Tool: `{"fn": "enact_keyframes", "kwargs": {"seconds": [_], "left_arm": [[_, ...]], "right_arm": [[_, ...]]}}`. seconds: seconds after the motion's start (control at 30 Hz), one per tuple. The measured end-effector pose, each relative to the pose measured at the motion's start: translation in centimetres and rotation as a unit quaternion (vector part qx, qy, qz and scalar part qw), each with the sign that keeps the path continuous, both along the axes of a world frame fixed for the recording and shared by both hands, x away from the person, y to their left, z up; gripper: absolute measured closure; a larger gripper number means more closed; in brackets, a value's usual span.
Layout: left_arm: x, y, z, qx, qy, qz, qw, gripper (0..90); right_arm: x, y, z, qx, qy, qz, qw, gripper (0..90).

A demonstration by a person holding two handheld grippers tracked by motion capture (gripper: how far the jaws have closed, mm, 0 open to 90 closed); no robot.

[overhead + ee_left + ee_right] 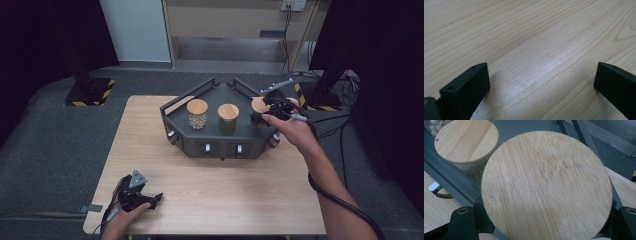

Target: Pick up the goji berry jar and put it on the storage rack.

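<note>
Right now the right gripper (263, 111) pinches the rightmost jar (546, 185) (bamboo lid up) at the tray's (220, 142) right end, upper right of the frame. Lifted crookedly, it could slip or knock the middle jar (228, 119). The left gripper (150, 199) rests spread, lower left.

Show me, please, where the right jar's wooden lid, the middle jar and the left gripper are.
right jar's wooden lid (546, 185): right gripper view, centre of its top.
middle jar (228, 112): high view, on its wooden lid.
left gripper (541, 82): left gripper view, midway between its open jaws.
</note>
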State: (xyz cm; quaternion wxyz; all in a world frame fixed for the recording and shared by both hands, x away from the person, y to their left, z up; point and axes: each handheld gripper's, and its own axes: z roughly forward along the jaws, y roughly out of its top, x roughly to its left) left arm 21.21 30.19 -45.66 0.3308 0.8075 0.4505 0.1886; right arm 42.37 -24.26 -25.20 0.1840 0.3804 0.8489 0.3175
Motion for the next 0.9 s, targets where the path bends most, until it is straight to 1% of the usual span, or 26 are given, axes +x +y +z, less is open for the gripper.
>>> {"fn": "enact_keyframes", "kwargs": {"seconds": [0.43, 0.6, 0.9], "left_arm": [[0.0, 0.0, 0.0, 0.000, 0.000, 0.000, 1.0000, 0.0], [0.0, 0.0, 0.0, 0.000, 0.000, 0.000, 1.0000, 0.0], [0.0, 0.0, 0.0, 0.000, 0.000, 0.000, 1.0000, 0.0]], "right_arm": [[0.9, 0.7, -1.2, 0.002, 0.011, -0.005, 0.9999, 26.1], [1.1, 0.8, -1.6, 0.001, 0.012, -0.004, 0.9999, 26.1], [1.1, 0.8, -2.1, 0.007, 0.012, -0.009, 0.9999, 26.1]]}}
